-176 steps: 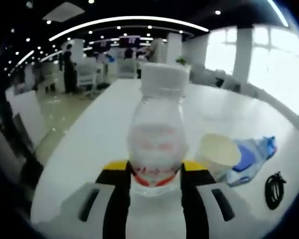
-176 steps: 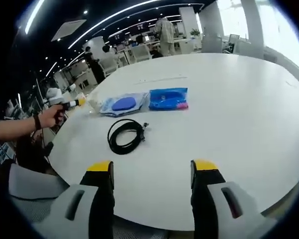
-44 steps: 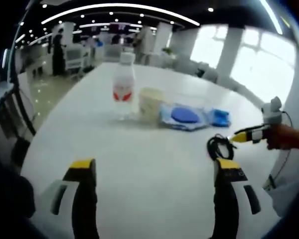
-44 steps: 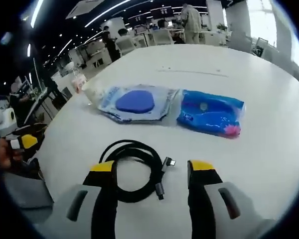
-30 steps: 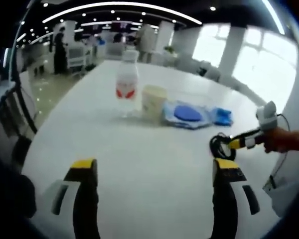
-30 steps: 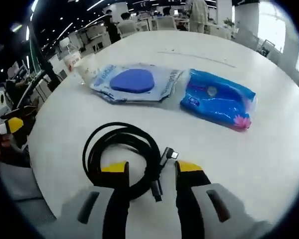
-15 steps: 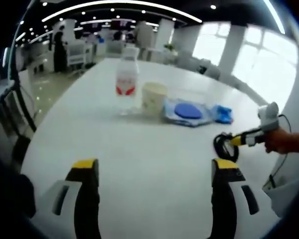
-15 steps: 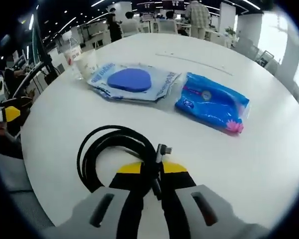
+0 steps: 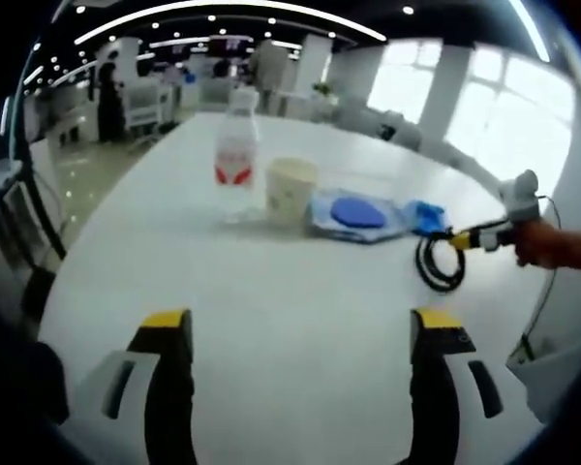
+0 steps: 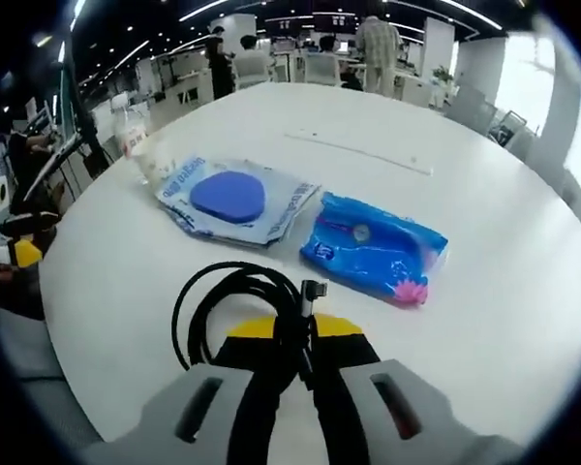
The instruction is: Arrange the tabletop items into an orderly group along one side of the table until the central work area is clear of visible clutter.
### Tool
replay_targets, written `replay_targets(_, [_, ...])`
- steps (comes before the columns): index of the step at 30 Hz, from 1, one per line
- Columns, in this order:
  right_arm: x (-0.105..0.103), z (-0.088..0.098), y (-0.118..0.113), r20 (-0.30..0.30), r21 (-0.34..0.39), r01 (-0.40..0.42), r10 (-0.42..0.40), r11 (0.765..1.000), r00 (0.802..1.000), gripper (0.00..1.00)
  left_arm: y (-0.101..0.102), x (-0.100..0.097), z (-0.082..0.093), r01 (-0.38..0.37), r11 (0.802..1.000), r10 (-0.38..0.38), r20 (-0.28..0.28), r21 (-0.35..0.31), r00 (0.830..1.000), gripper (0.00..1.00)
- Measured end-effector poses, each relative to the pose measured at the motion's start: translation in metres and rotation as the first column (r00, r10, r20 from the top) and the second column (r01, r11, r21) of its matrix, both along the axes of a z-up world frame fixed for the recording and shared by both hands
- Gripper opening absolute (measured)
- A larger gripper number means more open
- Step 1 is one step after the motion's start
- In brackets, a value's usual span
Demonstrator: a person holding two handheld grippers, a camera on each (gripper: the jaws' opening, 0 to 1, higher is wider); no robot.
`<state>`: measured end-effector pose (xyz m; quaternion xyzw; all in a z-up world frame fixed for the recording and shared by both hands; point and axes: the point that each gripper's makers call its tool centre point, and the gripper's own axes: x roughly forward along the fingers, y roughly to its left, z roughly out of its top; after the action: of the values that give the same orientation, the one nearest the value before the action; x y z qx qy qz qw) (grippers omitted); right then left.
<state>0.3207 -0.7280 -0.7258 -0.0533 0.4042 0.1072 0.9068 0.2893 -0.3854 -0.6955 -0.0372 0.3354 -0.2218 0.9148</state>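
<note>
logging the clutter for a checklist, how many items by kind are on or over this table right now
bottle: 1
paper cup: 1
clear packet with blue pad: 1
blue wipes pack: 1
coiled black cable, held in the right gripper: 1
total: 5

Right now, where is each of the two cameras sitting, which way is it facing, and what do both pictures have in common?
Left gripper view: rides on the open left gripper, low over the white table, facing a clear plastic bottle and cream paper cup; a hand holds the right gripper at right.
Right gripper view: rides on the right gripper, shut on the coiled black cable, facing a blue wipes packet.
Shared: the cable, the flat clear pouch with a blue pad, the wipes packet, the table.
</note>
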Motion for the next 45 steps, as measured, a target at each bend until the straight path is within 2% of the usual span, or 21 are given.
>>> replay_targets(10, [0.012, -0.009, -0.004, -0.037, -0.004, -0.008, 0.008, 1.0, 0.999, 0.1, -0.001, -0.001, 0.0, 0.006, 1.0, -0.006, 0.005, 0.002, 1.0, 0.89])
replay_targets(18, [0.022, -0.021, 0.004, -0.073, -0.011, -0.025, 0.024, 1.0, 0.997, 0.1, -0.002, -0.003, -0.001, 0.012, 1.0, -0.012, -0.005, 0.005, 1.0, 0.89])
replay_targets(27, [0.006, -0.028, 0.009, -0.129, -0.022, -0.003, 0.0, 1.0, 0.992, 0.1, -0.001, -0.003, -0.003, 0.008, 1.0, -0.008, -0.01, 0.006, 1.0, 0.89])
replay_targets(43, [-0.001, -0.029, 0.012, -0.132, -0.029, 0.006, -0.01, 1.0, 0.991, 0.1, -0.003, -0.004, -0.005, 0.019, 1.0, -0.019, -0.013, 0.013, 1.0, 0.89])
replay_targets(45, [0.0, -0.029, 0.01, -0.127, -0.023, 0.029, -0.032, 0.999, 0.991, 0.1, -0.003, -0.004, -0.004, 0.018, 1.0, -0.018, -0.014, 0.012, 1.0, 0.89])
